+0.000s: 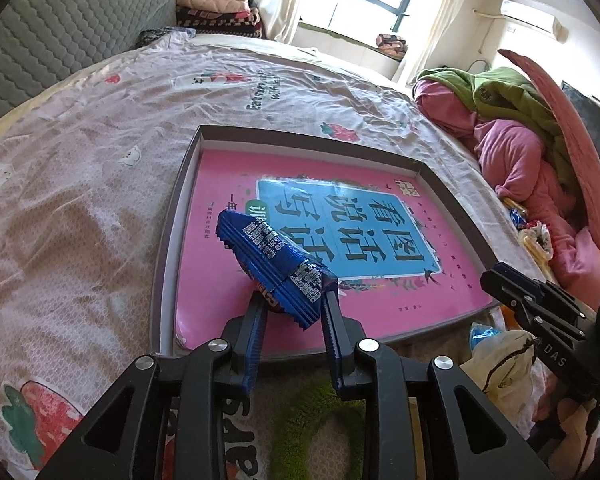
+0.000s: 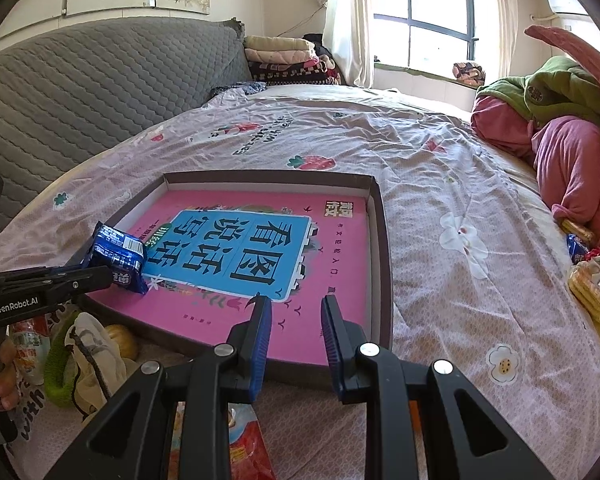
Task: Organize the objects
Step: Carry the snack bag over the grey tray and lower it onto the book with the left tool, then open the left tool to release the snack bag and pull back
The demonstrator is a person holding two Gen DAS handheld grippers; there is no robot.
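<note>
Left hand-held gripper (image 1: 290, 300) clamped on my blue packet (image 1: 274, 264), held over the box's (image 1: 172, 240) near-left corner, above the pink book (image 1: 228, 176) | right hand-held gripper (image 2: 296, 308) parted, holding nothing, over the near edge | step: I judge placing | next: lower, release inside box.

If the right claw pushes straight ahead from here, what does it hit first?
Most likely the pink book lying in the shallow box; the open right claw hangs over its near edge. Height above it is unclear.
</note>
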